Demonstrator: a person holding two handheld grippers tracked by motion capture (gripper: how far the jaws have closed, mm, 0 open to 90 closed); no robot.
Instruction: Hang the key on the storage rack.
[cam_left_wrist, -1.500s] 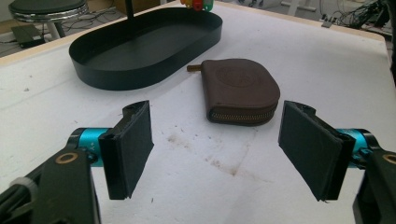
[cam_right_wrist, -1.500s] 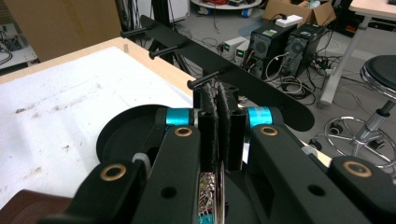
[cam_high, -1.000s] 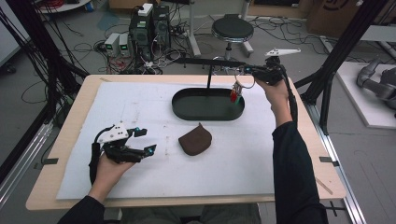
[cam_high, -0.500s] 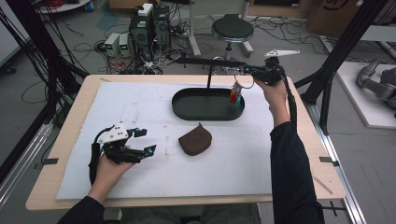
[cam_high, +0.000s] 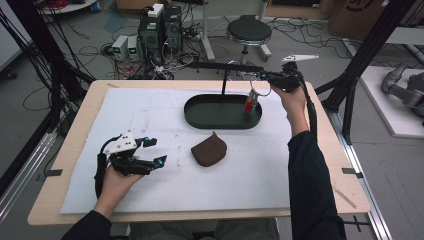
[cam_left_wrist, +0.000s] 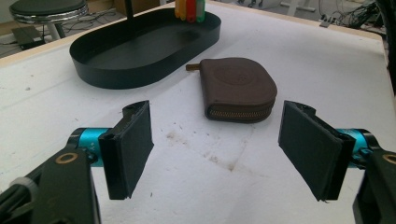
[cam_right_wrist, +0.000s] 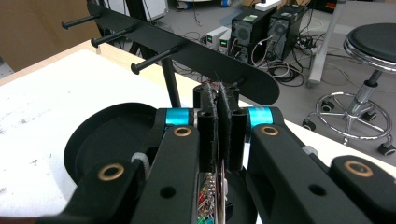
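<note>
The key ring (cam_high: 256, 93), with coloured tags hanging over the tray's (cam_high: 200, 118) right end, is pinched in the right tongs (cam_high: 260, 76), pressed together just under the rack's (cam_right_wrist: 187, 51) end peg; the step looks like hanging it; next, slide the ring over a peg; the ring itself is barely legible; left tongs (cam_left_wrist: 217, 154) rest spread near the tray, facing the brown pouch (cam_left_wrist: 238, 88).

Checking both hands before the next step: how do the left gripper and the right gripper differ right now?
The left gripper has its jaws wide open with nothing between them; the right gripper is shut on a key ring with coloured tags hanging from it. The left one sits low by the white mat, aimed toward the brown pouch; the right one is raised over the black tray, near the peg rack. Both are hand-held.
</note>
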